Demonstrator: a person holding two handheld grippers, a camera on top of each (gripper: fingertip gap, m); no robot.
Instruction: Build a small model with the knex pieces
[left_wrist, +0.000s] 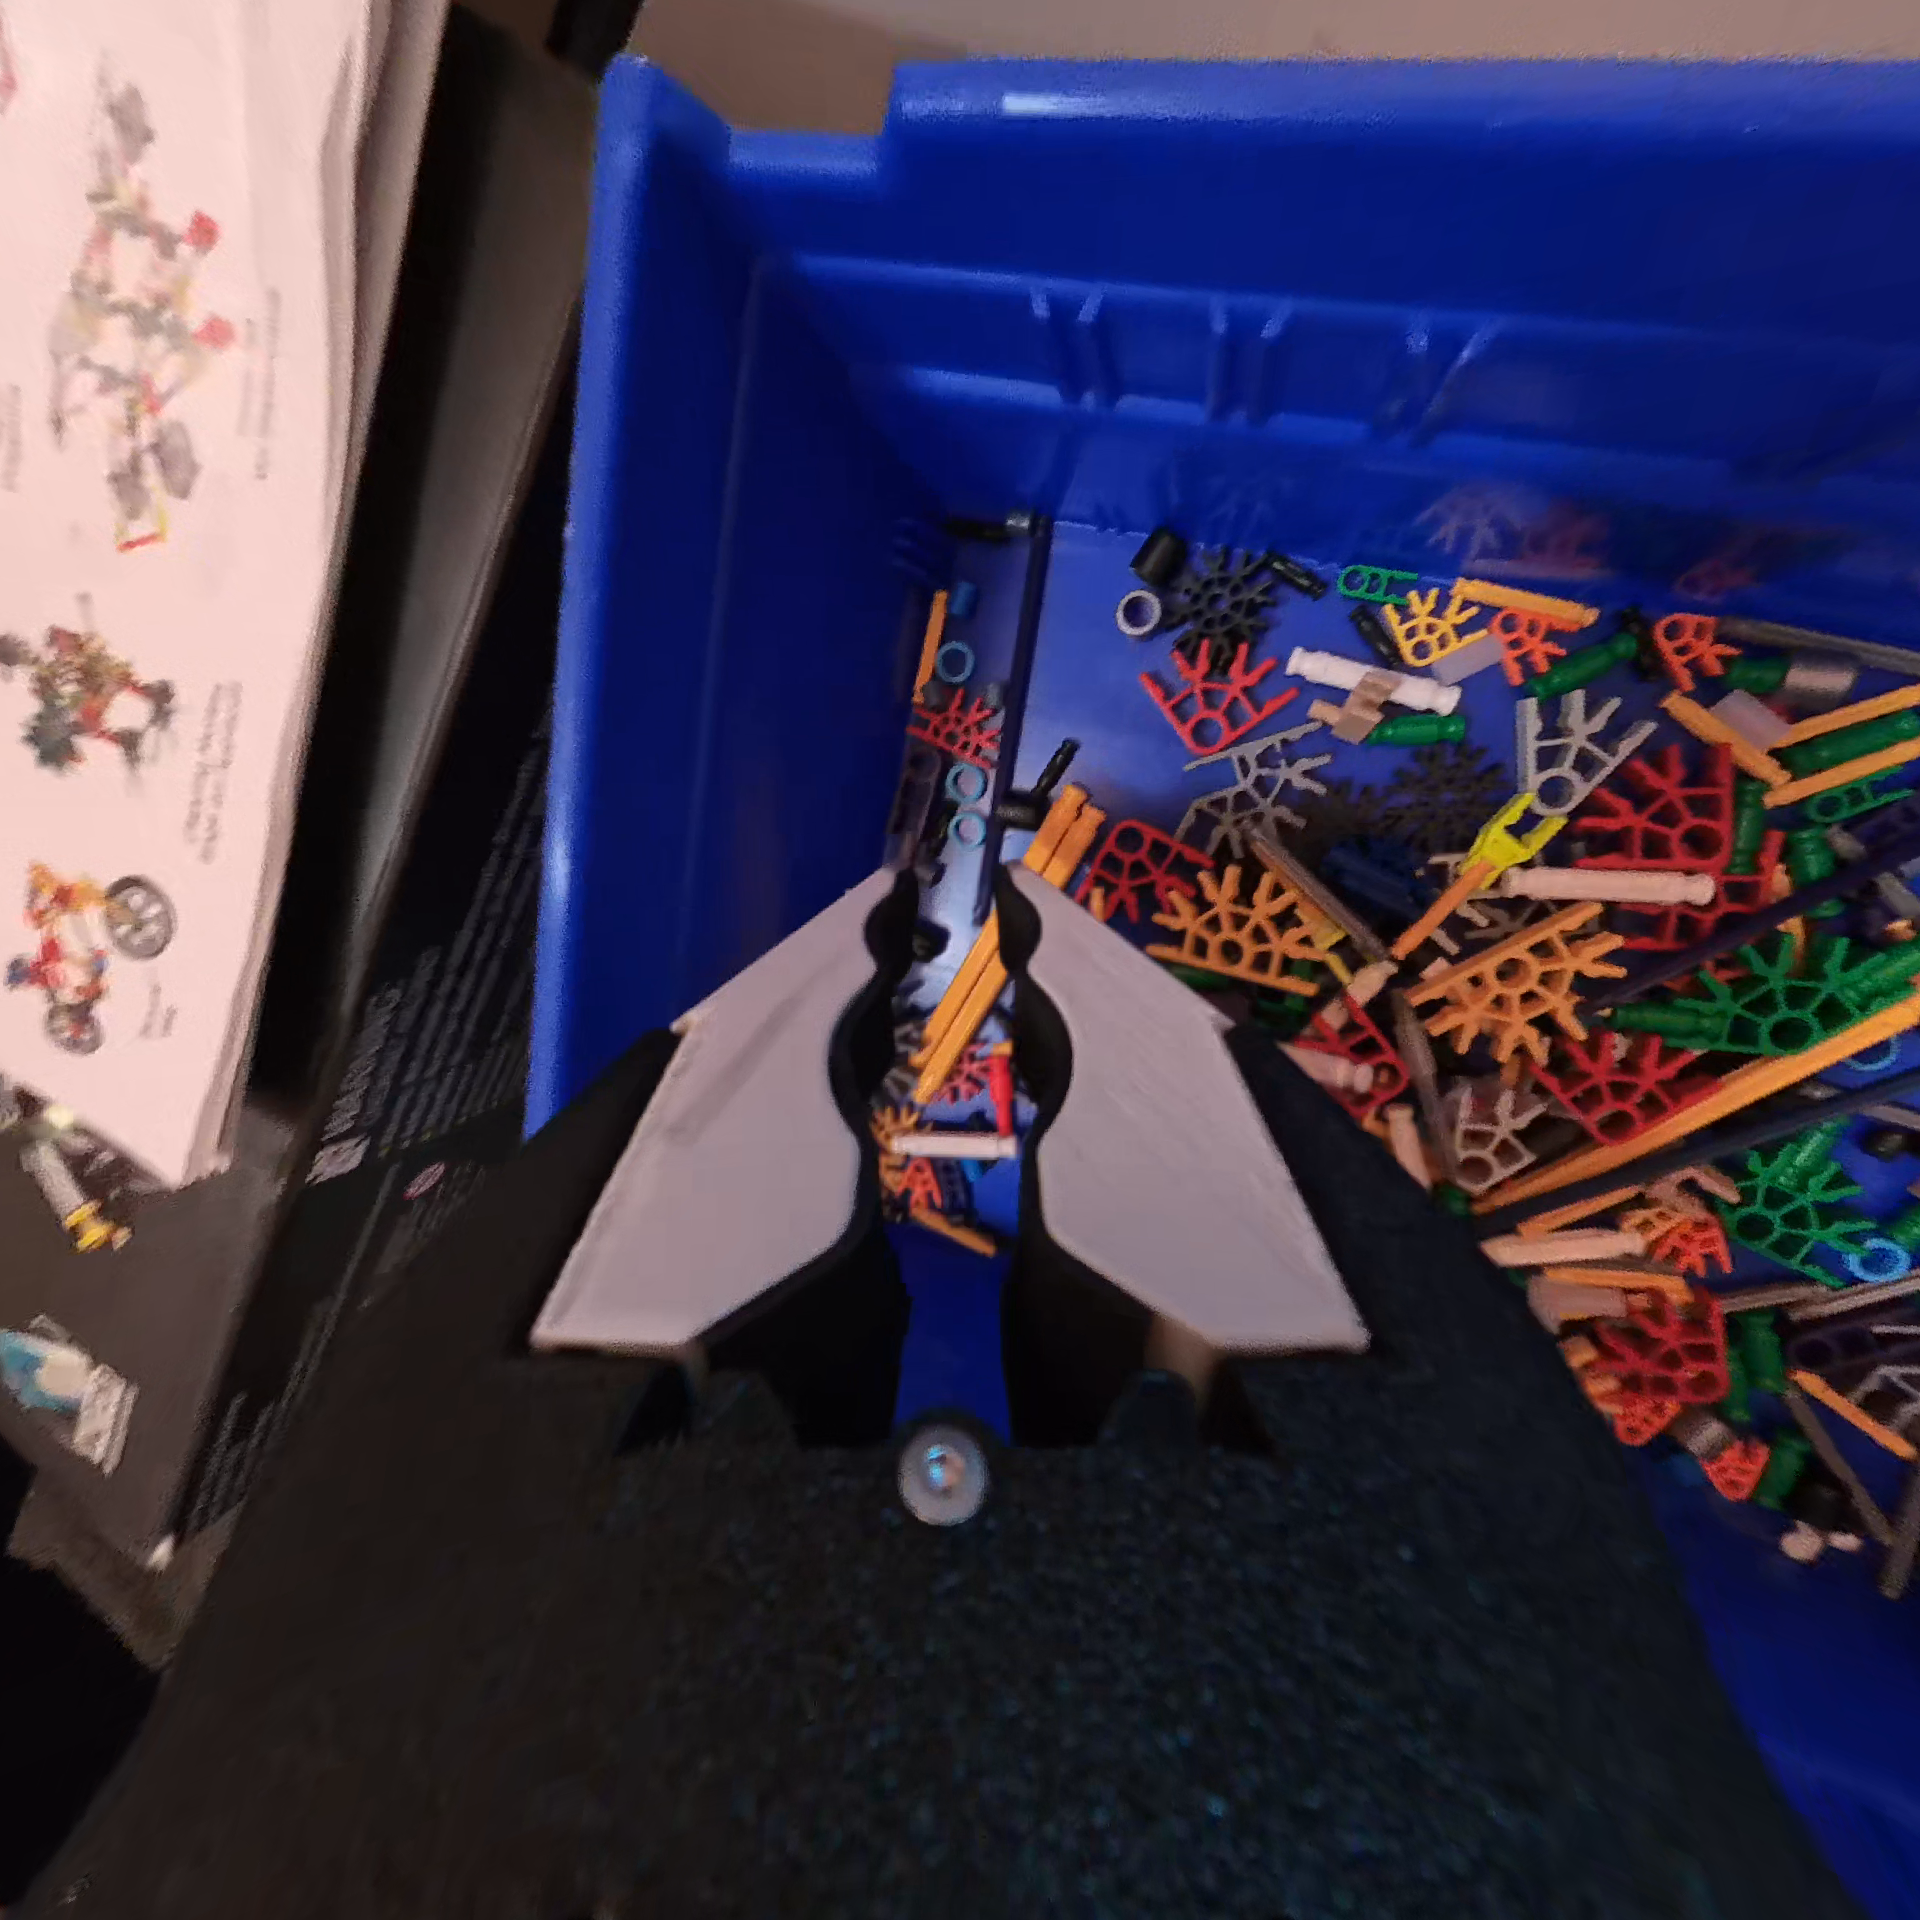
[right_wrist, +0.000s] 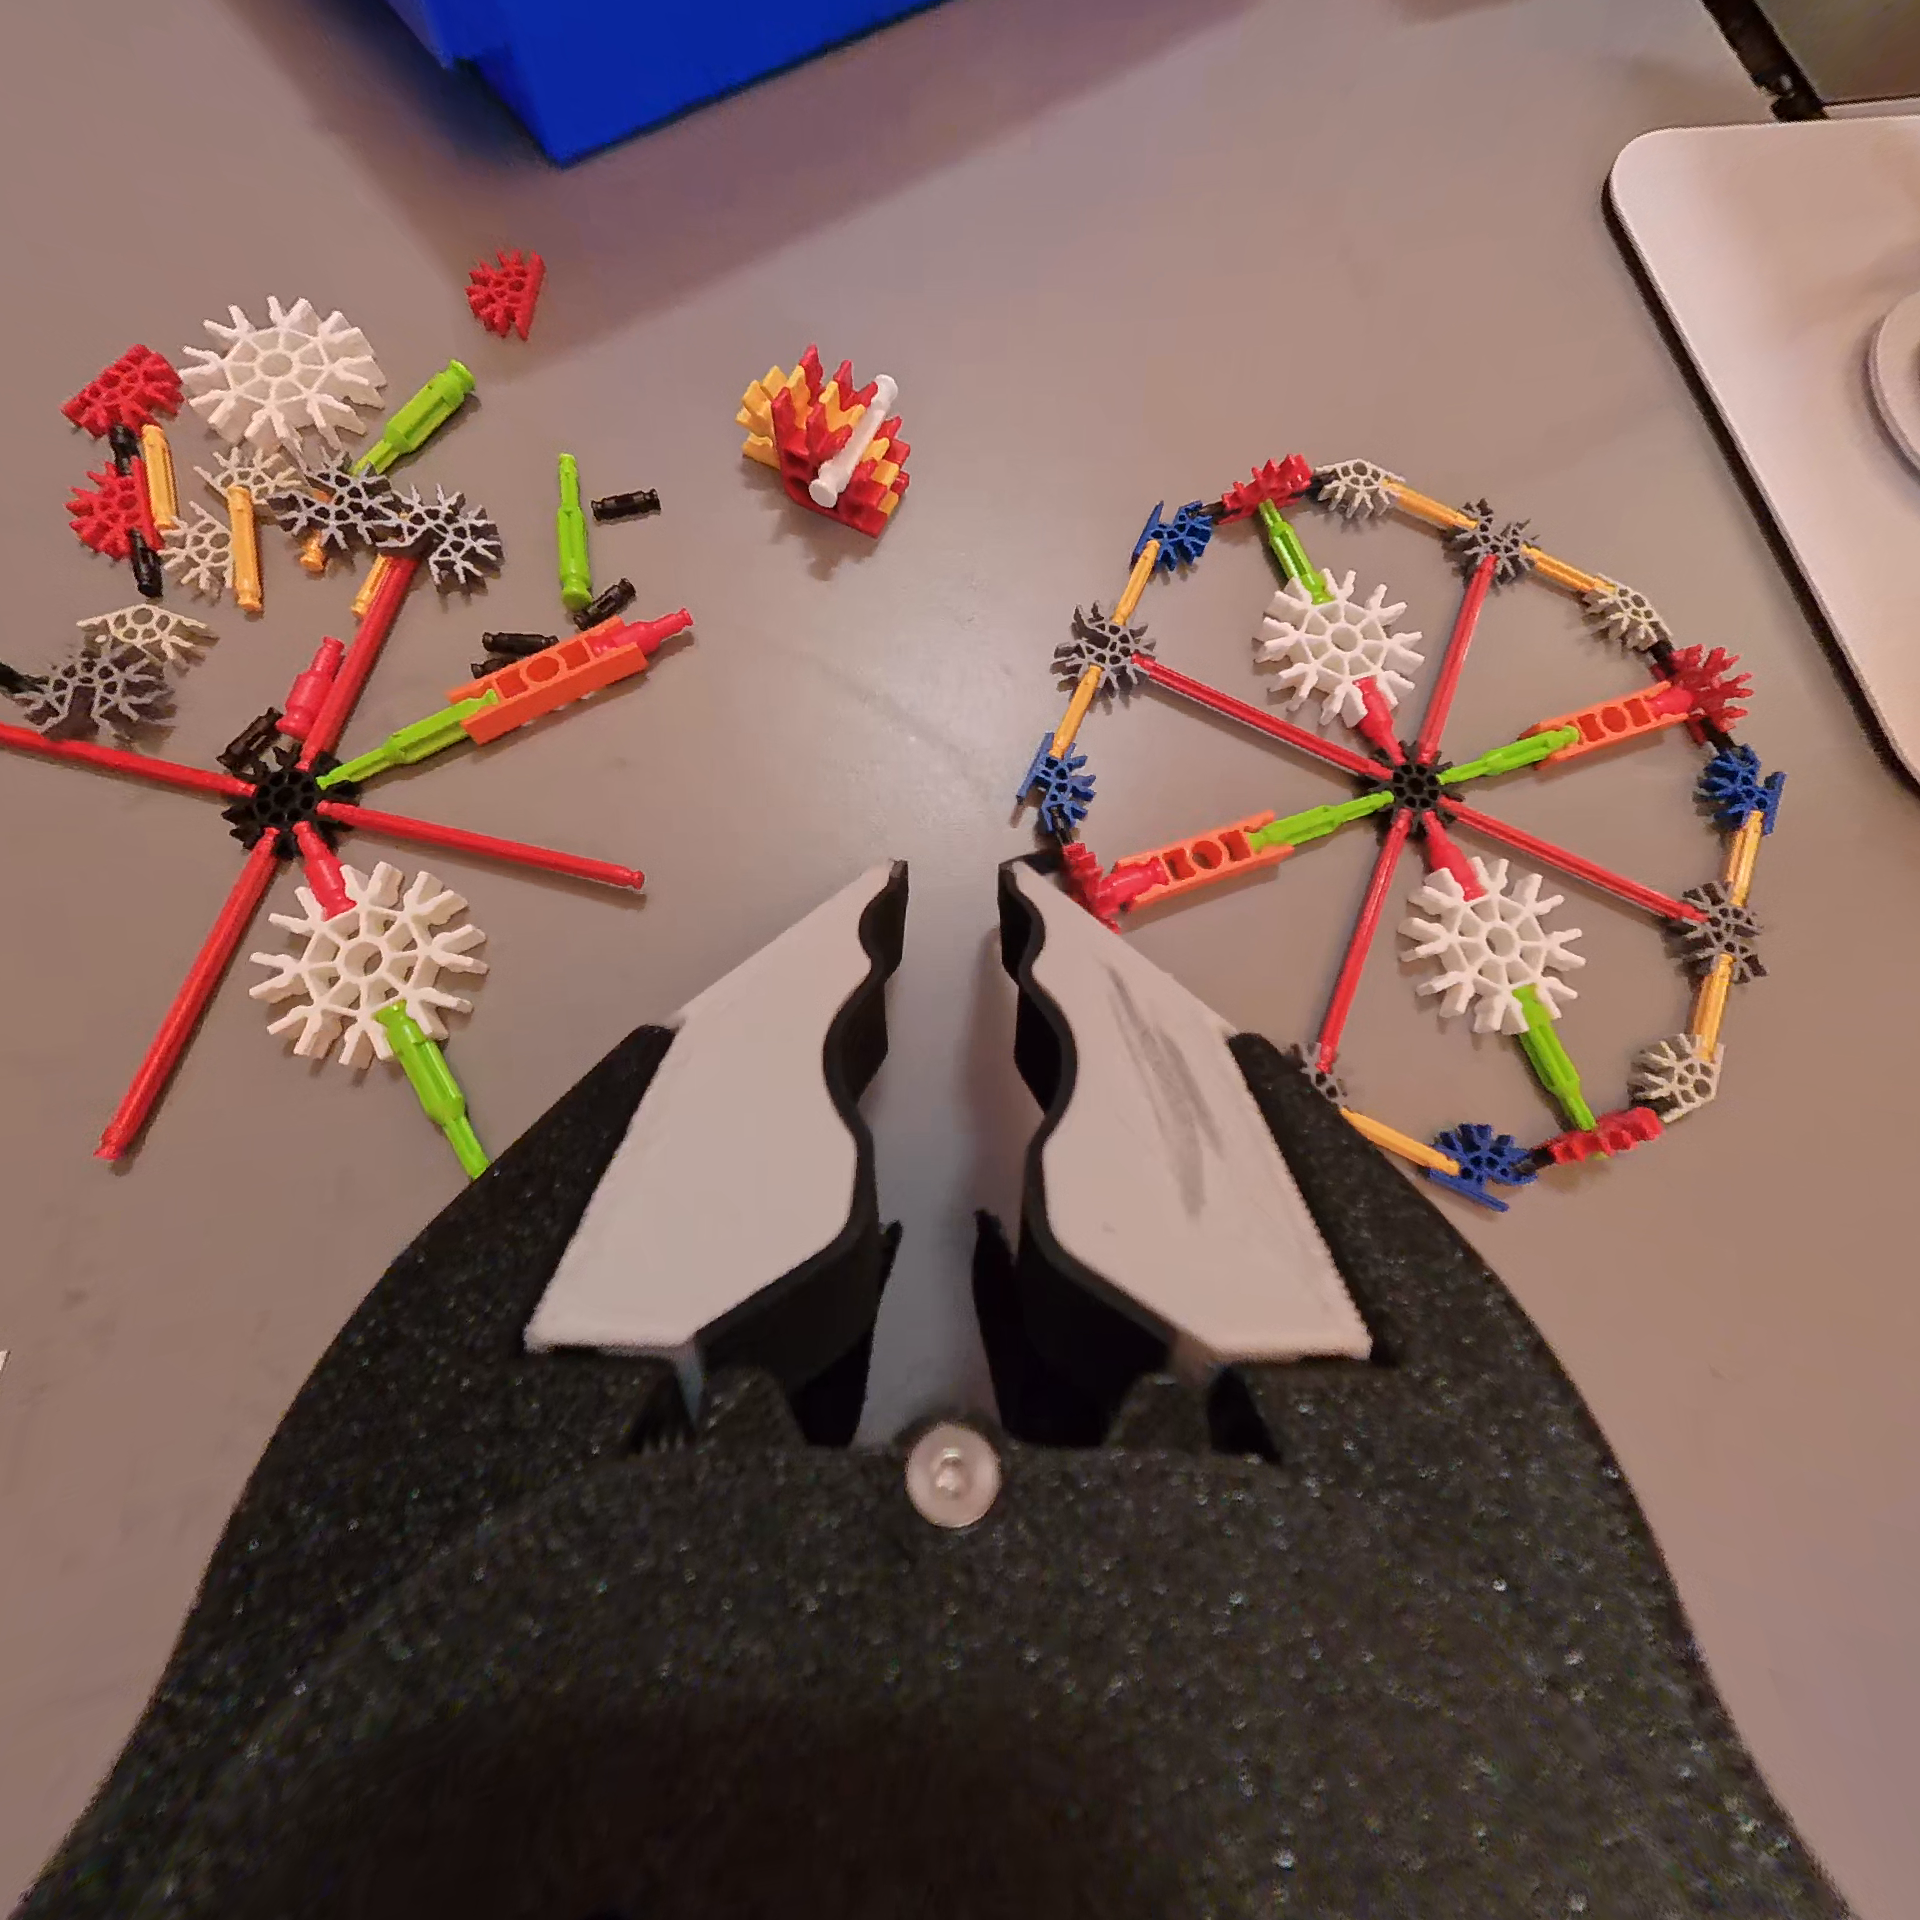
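In the left wrist view my left gripper (left_wrist: 951, 894) hangs inside a blue bin (left_wrist: 727, 727), its jaws a narrow gap apart and holding nothing. A thin dark blue rod (left_wrist: 1013, 707) leans by the bin's left wall just past the tips, and yellow rods (left_wrist: 966, 1008) lie under the gap. A heap of coloured rods and connectors (left_wrist: 1558, 987) fills the bin to the right. In the right wrist view my right gripper (right_wrist: 951, 878) is slightly open and empty above a grey table (right_wrist: 831, 707), between a rimmed wheel (right_wrist: 1413, 779) on the right and a half-built spoked hub (right_wrist: 286, 795) on the left.
A stack of red and yellow connectors on a white rod (right_wrist: 831, 447) stands ahead of the right gripper. Loose connectors and rods (right_wrist: 281, 468) lie at the far left. The blue bin's corner (right_wrist: 623, 62) and a white slab (right_wrist: 1787, 312) border the table. A picture sheet (left_wrist: 156, 520) on a black box (left_wrist: 416, 727) stands left of the bin. There is about 40 cm between the tips of the two grippers. The thin dark blue rod (left_wrist: 1013, 707) is closer to my left gripper, around 6 cm from its tips; the right tips are 35 cm off. From my right tips it is roughly 9 cm to the rimmed wheel (right_wrist: 1413, 779); from my left, 35 cm. To reach the half-built spoked hub (right_wrist: 286, 795) in a straight line is about 12 cm for my right fingers, about 40 cm for my left.
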